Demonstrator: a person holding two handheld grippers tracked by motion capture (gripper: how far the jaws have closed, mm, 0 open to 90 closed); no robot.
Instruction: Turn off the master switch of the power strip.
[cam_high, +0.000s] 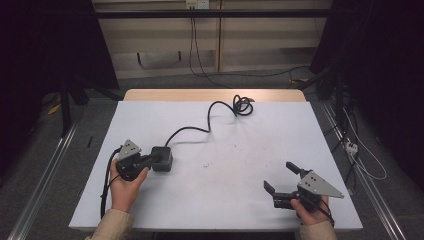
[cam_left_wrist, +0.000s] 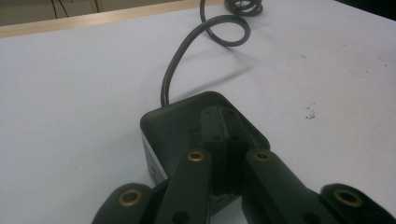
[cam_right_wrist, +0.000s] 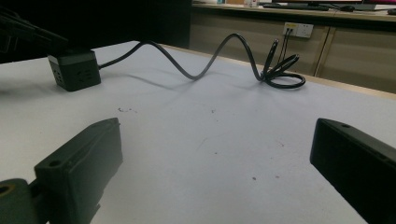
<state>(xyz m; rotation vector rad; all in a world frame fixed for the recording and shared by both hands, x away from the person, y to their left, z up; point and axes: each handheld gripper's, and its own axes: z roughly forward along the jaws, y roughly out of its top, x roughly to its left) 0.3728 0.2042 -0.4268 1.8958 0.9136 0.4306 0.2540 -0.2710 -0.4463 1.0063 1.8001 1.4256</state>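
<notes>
My left claw (cam_high: 151, 159) has its jaws pressed together, tips resting on top of the black power cube (cam_high: 163, 158); from the left gripper view the closed tips (cam_left_wrist: 227, 128) lie flat on the cube's (cam_left_wrist: 177, 126) upper face rather than pinching its sides. The cube sits on the white counter (cam_high: 225, 135) toward its left side, right in front of my left hand (cam_high: 125, 187). Its black cable (cam_high: 200, 129) runs off from the far face, snakes across the counter and ends in a loose coil (cam_high: 242, 105) near the far edge.

My right claw (cam_high: 281, 177) is spread wide, holding nothing and touching nothing, low over bare counter near the right front corner. In the right gripper view the cube (cam_right_wrist: 74, 69) stands well apart from it, far off to the upper left, with the cable (cam_right_wrist: 201, 65) arching between and the coil (cam_right_wrist: 280, 70) beyond.
</notes>
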